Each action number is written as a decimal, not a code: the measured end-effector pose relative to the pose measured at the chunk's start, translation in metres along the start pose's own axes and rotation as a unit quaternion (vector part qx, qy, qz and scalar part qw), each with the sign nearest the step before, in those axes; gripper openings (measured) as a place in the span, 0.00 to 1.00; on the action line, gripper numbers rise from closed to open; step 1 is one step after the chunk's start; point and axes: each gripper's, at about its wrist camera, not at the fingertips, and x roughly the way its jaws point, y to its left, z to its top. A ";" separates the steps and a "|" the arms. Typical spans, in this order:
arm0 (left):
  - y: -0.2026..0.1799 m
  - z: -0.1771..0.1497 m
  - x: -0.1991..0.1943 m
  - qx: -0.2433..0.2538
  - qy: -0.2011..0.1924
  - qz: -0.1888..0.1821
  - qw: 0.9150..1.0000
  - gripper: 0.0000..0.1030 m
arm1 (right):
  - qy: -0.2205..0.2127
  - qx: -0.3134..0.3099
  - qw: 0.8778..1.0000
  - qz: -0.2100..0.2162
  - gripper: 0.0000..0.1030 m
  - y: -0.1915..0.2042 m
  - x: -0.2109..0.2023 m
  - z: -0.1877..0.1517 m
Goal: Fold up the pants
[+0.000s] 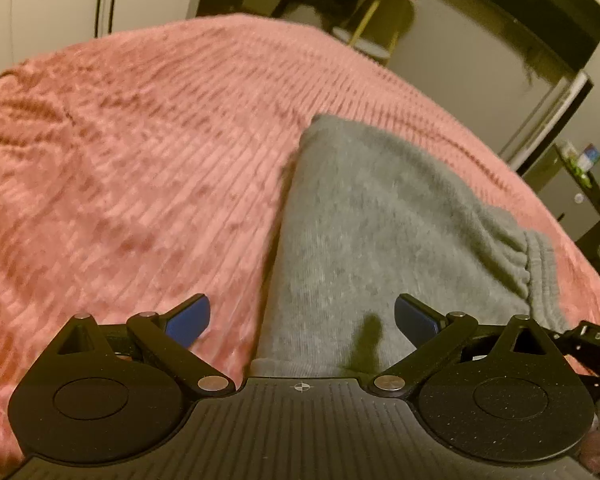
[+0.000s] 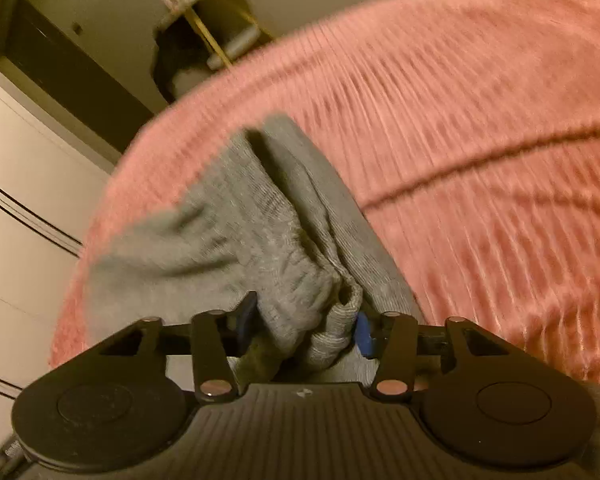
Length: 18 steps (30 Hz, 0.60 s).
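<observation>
From the left wrist, the left hand-held gripper [image 1: 302, 318] hovers wide open and empty over the gray sweatpants [image 1: 364, 216], which stretch away across the pink ribbed bedspread [image 1: 120, 152]. From the right wrist, the right hand-held gripper [image 2: 304, 330], half closed, brackets the bunched waistband [image 2: 332, 320]; it's nearer.

Pale letters reading "DAS" are showing on a black bar [image 1: 598, 337] at the right edge of the left wrist view, just beyond the gripper's own linkage; the word is running out of the frame, so the rest cannot be read. A small crosshair mark [image 1: 301, 386] is sitting at the centre of the ribbed black housing low in the same view. In the right wrist view, pale lettering at the lower left corner is blurring beyond reading.
</observation>
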 end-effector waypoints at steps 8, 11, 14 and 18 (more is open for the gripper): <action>0.013 0.014 0.023 -0.038 0.024 -0.021 0.999 0.98 | -0.050 -0.051 0.997 0.022 0.70 -0.010 -0.031 0.027; 0.010 0.023 0.032 -0.034 0.017 -0.043 0.998 0.98 | -0.039 -0.085 0.995 0.039 0.70 0.000 -0.022 0.040; 0.004 0.032 0.045 -0.004 0.012 -0.048 0.999 0.98 | -0.024 -0.147 0.988 0.043 0.72 0.017 -0.003 0.051; 0.007 0.035 0.075 0.006 0.050 -0.061 0.997 0.98 | 0.031 -0.170 0.985 0.019 0.90 0.010 0.039 0.071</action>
